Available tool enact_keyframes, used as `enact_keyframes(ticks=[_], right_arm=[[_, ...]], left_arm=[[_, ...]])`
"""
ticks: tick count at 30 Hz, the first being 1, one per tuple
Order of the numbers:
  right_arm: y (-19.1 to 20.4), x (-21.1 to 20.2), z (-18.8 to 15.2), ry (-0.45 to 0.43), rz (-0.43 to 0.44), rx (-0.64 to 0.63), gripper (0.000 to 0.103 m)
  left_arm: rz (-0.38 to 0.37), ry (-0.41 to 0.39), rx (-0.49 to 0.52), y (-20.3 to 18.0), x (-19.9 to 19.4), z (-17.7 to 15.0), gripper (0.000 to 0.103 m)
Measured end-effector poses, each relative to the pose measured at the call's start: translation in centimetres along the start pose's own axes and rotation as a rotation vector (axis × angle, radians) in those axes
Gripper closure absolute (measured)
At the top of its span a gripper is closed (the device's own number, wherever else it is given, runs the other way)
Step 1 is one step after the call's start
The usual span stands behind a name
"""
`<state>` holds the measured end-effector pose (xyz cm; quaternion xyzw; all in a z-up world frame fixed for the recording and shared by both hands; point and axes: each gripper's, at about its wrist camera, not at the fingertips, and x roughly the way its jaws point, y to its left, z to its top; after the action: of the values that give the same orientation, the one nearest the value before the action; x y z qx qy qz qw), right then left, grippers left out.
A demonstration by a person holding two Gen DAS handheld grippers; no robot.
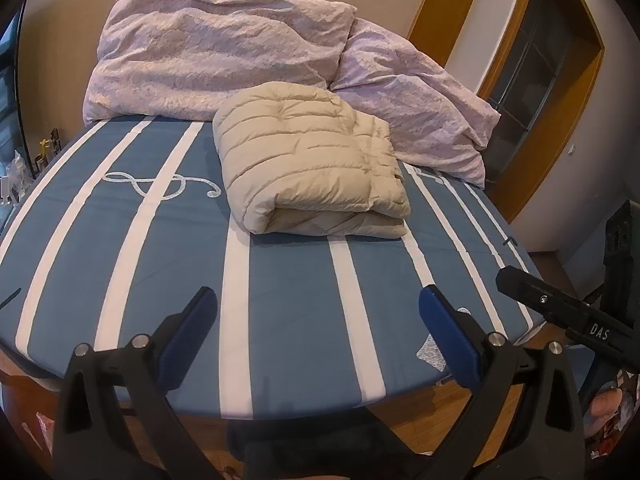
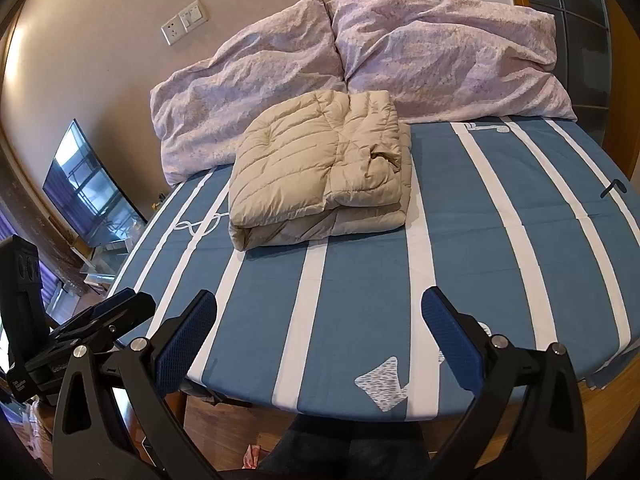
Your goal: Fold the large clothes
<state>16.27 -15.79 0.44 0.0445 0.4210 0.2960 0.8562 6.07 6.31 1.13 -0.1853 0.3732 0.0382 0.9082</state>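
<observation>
A beige quilted down jacket (image 1: 308,164) lies folded into a thick bundle on the blue and white striped bed (image 1: 280,280), toward the pillows; it also shows in the right wrist view (image 2: 320,176). My left gripper (image 1: 318,300) is open and empty, held back over the foot of the bed, well short of the jacket. My right gripper (image 2: 320,304) is open and empty too, at the same distance from it. The right gripper's body (image 1: 568,308) shows at the right of the left wrist view. The left gripper's body (image 2: 80,328) shows at the left of the right wrist view.
Two crumpled lilac pillows (image 1: 216,52) (image 1: 416,108) lean against the wall behind the jacket. A television (image 2: 92,192) stands left of the bed. A wood-framed doorway (image 1: 536,80) is at the right. The wooden floor (image 2: 224,416) shows below the bed's foot edge.
</observation>
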Motion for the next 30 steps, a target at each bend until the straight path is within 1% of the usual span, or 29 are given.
enact_keyframes(ticks=[30], right_arm=[[0.27,0.14,-0.06,0.0,0.002,0.001,0.001]], left_arm=[[-0.003,0.0,0.002,-0.27,0.08,0.12,0.002]])
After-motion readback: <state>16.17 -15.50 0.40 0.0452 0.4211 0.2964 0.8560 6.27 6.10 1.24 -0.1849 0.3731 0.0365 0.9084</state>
